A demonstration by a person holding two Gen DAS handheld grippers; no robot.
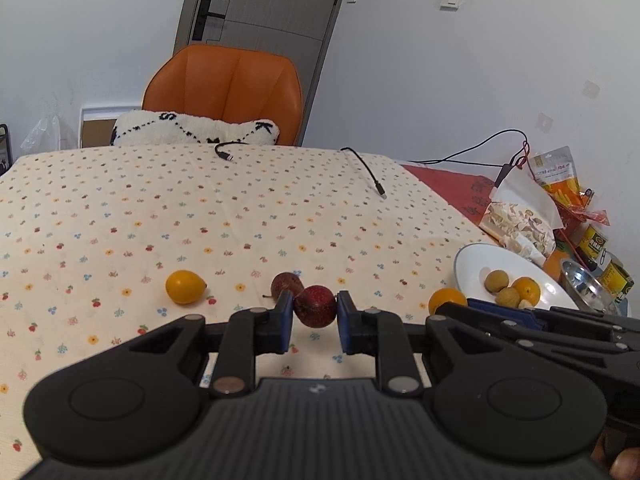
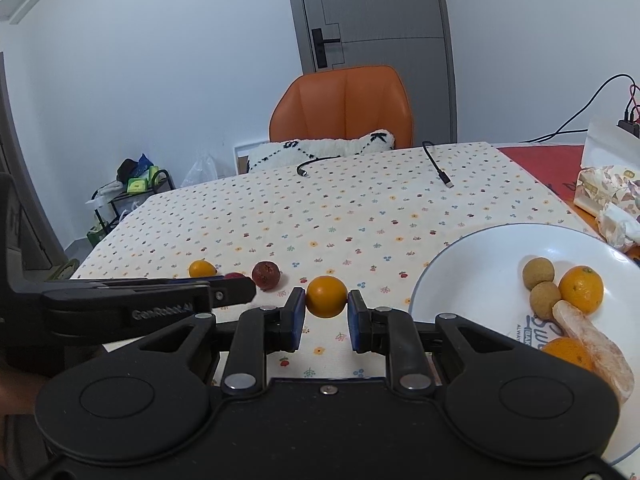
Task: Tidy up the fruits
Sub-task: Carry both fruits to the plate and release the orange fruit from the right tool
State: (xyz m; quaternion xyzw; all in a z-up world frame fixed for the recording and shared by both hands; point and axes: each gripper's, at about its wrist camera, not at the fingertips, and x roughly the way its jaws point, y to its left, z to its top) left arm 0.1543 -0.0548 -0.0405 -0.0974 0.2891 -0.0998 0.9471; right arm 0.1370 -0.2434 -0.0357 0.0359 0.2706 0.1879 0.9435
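Both hand-held grippers sit low at 6 o'clock, each squeezing one fruit. Left hand-held gripper (image 1: 315, 312) is clamped on a red fruit (image 1: 315, 306). Right hand-held gripper (image 2: 327, 307) is clamped on an orange (image 2: 327, 296).

Round fruit can pop out if the pads only pinch the sides, and then it may roll off the tabletop (image 1: 160, 208). A second red fruit (image 1: 286, 283) sits just behind the first, at 11 o'clock, and could get bumped. The plate (image 2: 472, 264) at 3 o'clock already has fruit, so a dropped orange could knock those about. One yellow fruit (image 1: 185, 287) waits at 9 o'clock.
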